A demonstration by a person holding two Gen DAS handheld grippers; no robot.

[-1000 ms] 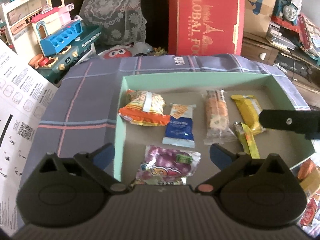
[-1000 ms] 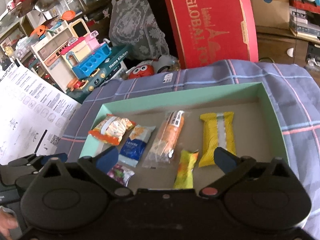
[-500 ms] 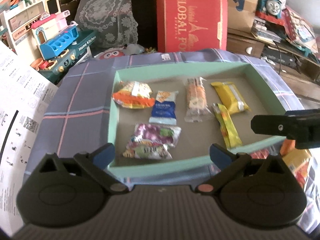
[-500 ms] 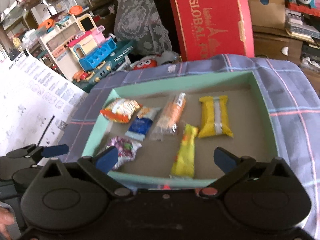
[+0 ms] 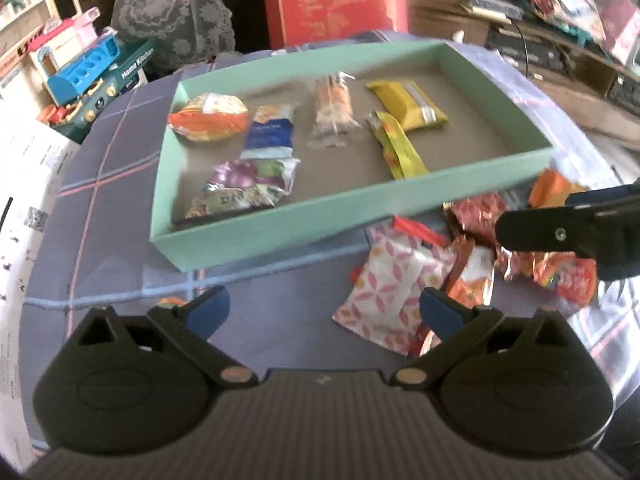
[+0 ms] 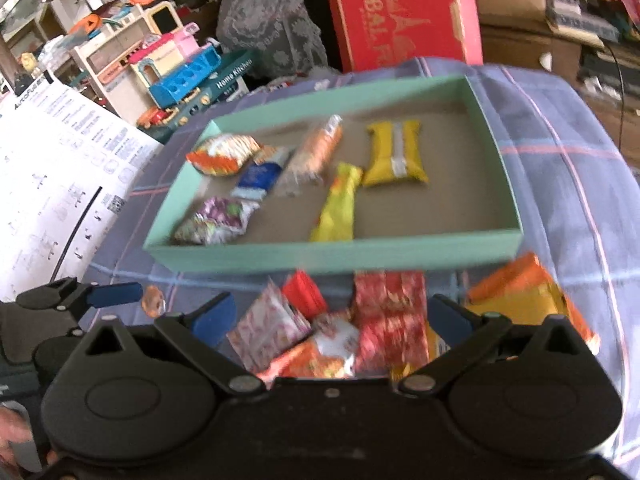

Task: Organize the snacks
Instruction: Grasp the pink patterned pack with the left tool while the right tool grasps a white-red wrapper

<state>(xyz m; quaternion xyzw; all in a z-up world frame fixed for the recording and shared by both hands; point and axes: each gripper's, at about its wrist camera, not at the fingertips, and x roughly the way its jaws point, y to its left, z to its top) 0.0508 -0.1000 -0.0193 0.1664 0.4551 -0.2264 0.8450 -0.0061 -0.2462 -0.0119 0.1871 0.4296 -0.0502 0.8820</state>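
A mint-green box (image 5: 280,224) (image 6: 332,256) on the plaid cloth holds several snack packets: an orange bag (image 5: 206,118), a blue pack (image 5: 270,134), a purple pack (image 5: 244,188), a clear-wrapped bar (image 5: 332,106), a thin yellow stick (image 5: 396,146) and a yellow bar (image 5: 406,104). Loose snacks lie in front of the box: a pink-patterned packet (image 5: 390,290) (image 6: 270,328), red foil packs (image 6: 390,316) and an orange bag (image 6: 520,296). My left gripper (image 5: 324,308) is open and empty above the cloth. My right gripper (image 6: 332,316) is open over the loose pile and also shows in the left wrist view (image 5: 560,232).
A red gift box (image 6: 400,12) stands behind the table. A toy kitchen set (image 6: 176,76) sits at the back left. A printed white sheet (image 6: 52,160) lies at the left edge. A small orange snack (image 6: 154,306) lies on the cloth by the left gripper.
Both grippers have pulled back from over the box toward the near side of the table. The loose snack pile in front of the box has come into view.
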